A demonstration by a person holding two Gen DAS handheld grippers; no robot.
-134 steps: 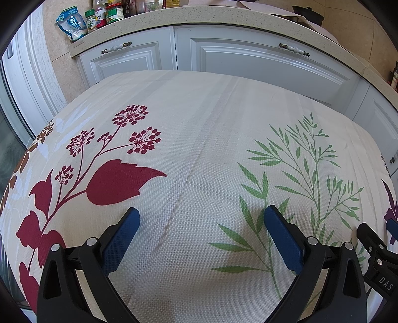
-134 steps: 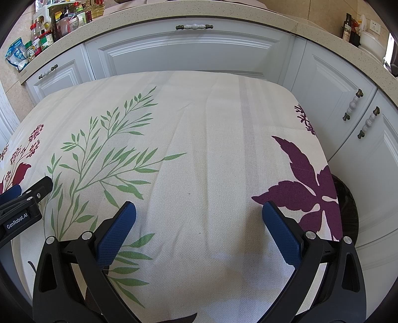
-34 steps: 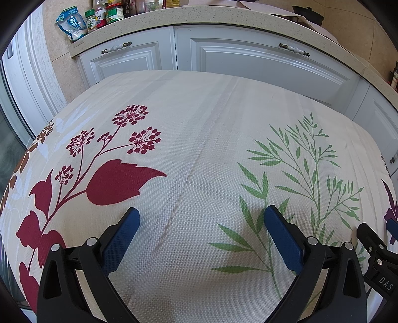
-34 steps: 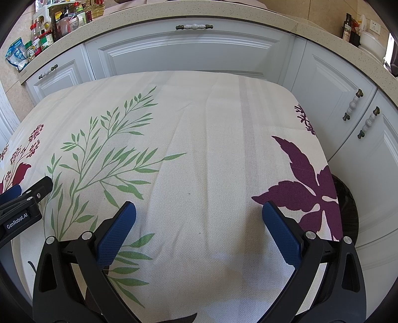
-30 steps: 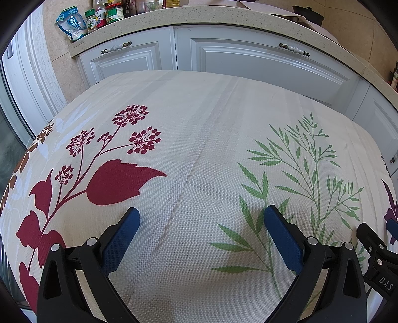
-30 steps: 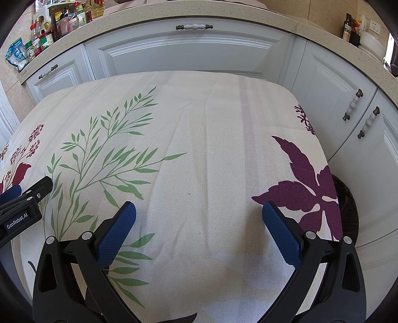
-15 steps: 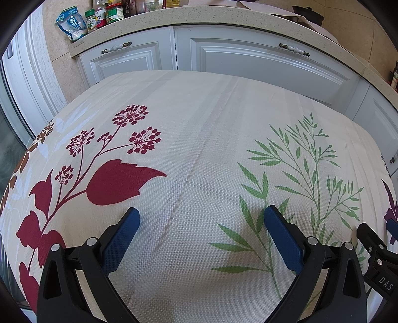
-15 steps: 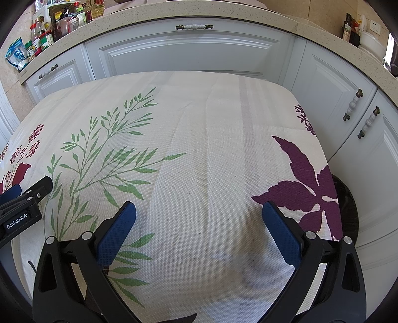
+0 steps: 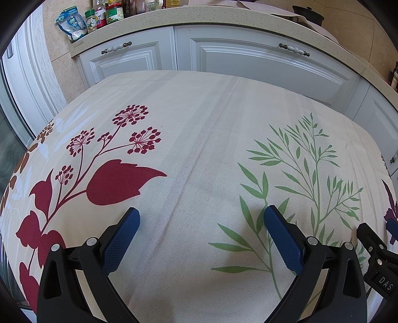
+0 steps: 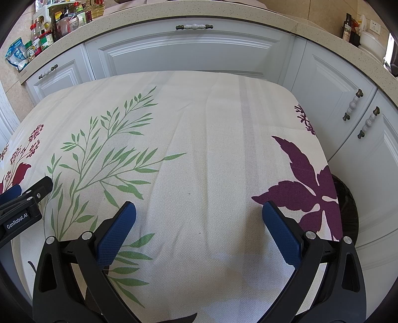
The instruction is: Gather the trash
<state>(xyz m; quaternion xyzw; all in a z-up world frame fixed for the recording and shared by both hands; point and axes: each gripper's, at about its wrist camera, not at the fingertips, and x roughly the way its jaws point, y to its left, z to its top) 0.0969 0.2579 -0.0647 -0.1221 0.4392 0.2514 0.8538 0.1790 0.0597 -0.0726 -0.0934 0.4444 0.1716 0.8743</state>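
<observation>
While both blue-padded black tools hang just above a cream cloth-covered bench [image 9: 199,111] printed with red, green and purple plants, the left tool [image 9: 201,218] and right tool [image 10: 199,211] each stand with jaws spread wide, holding nothing. No trash shows on the cloth. A black-lined round bin [image 10: 348,211] sits on the floor just past the bench's right edge, beside white kitchen cabinets [image 10: 189,54] under a speckled stone worktop [image 9: 223,17].
</observation>
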